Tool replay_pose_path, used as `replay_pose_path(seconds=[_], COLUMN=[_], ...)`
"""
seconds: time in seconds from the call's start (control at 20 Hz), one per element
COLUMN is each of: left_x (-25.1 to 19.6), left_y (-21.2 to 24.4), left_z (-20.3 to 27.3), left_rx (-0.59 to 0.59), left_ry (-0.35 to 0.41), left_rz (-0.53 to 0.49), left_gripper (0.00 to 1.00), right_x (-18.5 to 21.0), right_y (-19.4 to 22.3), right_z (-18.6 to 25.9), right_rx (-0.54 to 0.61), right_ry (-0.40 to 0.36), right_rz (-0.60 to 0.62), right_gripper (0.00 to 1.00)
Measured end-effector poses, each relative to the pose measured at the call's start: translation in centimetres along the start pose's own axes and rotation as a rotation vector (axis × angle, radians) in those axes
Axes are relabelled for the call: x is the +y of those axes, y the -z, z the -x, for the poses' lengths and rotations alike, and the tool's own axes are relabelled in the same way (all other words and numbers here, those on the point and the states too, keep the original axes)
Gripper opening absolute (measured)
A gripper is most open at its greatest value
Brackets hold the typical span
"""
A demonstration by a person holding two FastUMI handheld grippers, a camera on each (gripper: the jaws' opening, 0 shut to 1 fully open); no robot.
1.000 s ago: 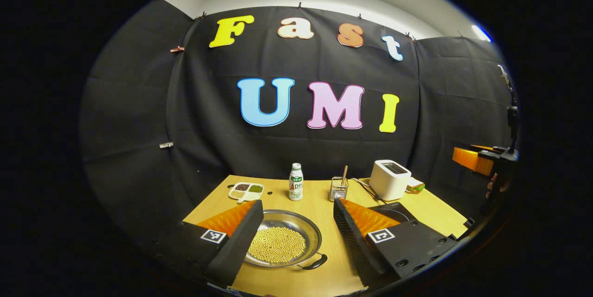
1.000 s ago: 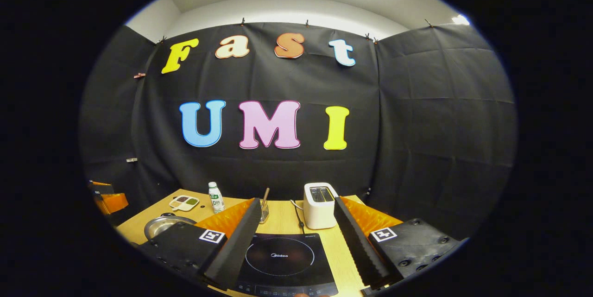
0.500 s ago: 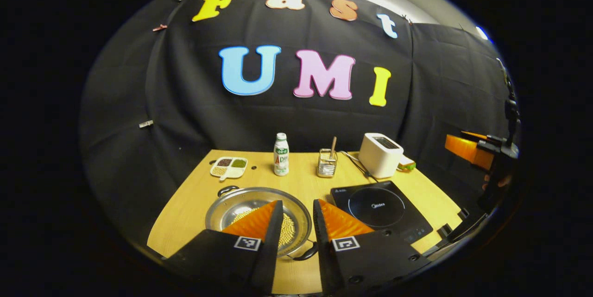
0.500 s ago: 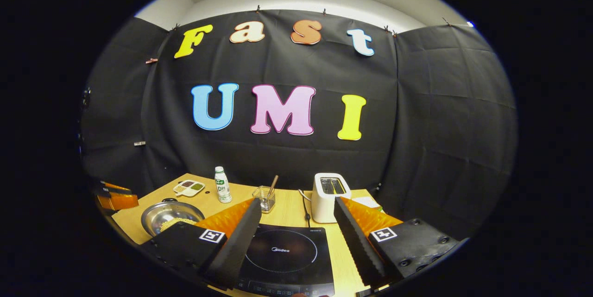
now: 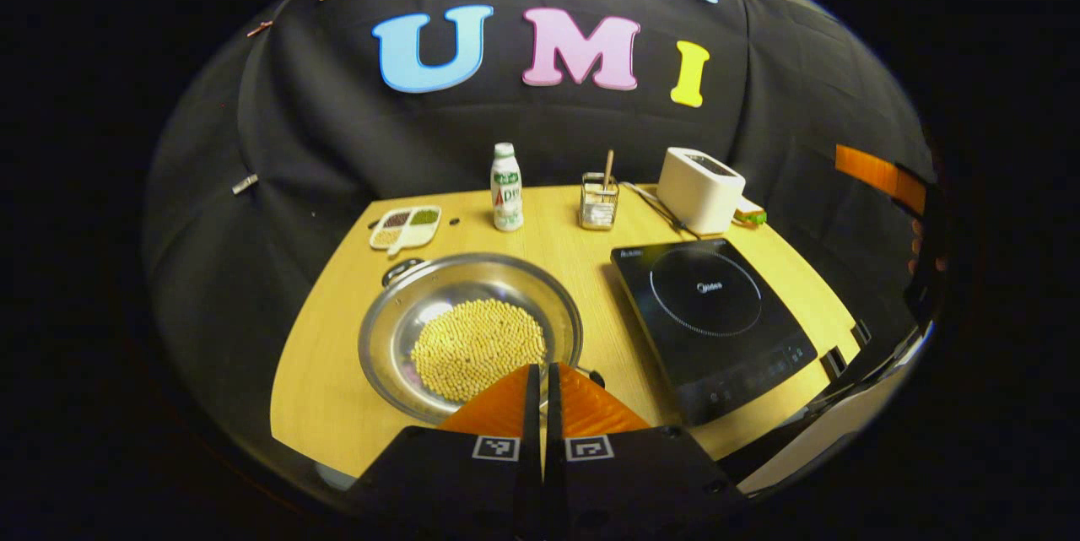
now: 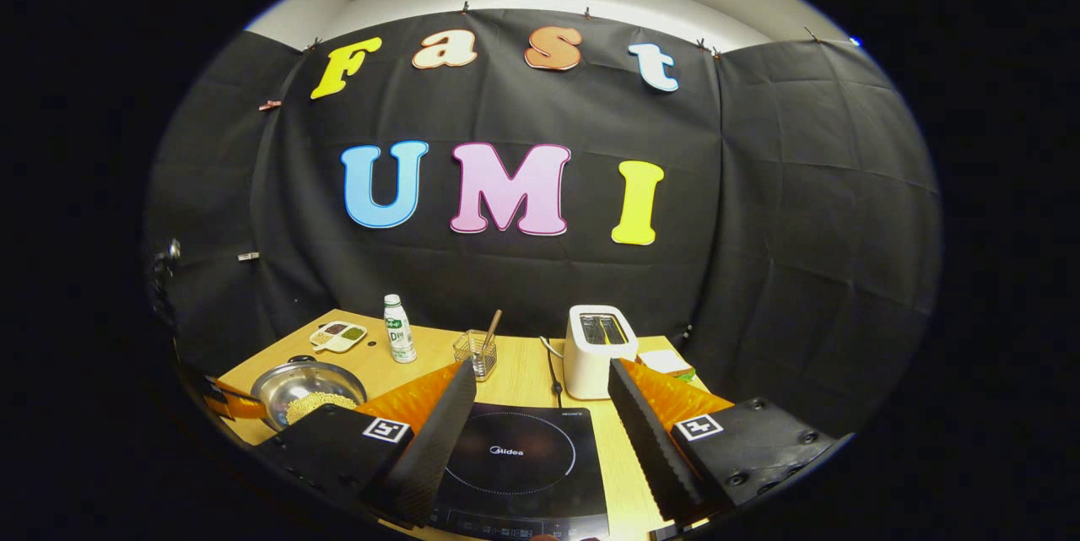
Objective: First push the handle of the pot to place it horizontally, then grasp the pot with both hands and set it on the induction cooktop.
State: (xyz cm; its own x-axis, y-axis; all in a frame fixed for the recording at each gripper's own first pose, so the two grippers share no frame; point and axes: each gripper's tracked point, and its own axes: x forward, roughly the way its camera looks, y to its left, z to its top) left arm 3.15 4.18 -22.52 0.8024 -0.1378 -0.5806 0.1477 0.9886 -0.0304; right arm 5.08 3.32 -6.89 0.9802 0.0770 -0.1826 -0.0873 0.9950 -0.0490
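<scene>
left gripper fingers are pressed together just above the pot's near handle, probably for poking it sideways, while right gripper is held wide apart over the induction cooktop.

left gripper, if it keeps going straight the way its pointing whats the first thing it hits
Most likely the pot's near rim, or the dark handle just past the tips. The left gripper is shut and aims down at that near edge, by the beans. Depth is hard to judge, so handle or rim.

we log left gripper: black body, square tag markers | right gripper: black body, screws, tag markers
</scene>
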Motion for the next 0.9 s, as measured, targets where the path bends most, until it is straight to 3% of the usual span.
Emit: replay_pose_path(seconds=[0.3,0.45,0.7,0.9], left_x=[0.4,1.2,0.1,-0.8], left_y=[7.4,9.6,10.4,9.3], left_z=[-1.5,-2.9,-4.9,-6.1], left_rx=[0.216,0.283,0.299,0.278], left_ry=[0.063,0.041,0.061,0.079], left_rz=[-0.099,-0.200,-0.300,-0.284], left_gripper=[0.05,0.05,0.05,0.05], right_x=[-1.3,-2.3,-3.8,-4.3], right_y=[0.8,1.3,1.5,2.0], right_z=[-0.3,-0.1,0.2,0.5], right_rx=[0.019,0.029,0.034,0.049], right_ry=[0.029,0.046,0.074,0.079], right_rz=[-0.022,-0.019,-0.024,-0.024], right_gripper=[0.98,0.98,0.98,0.98])
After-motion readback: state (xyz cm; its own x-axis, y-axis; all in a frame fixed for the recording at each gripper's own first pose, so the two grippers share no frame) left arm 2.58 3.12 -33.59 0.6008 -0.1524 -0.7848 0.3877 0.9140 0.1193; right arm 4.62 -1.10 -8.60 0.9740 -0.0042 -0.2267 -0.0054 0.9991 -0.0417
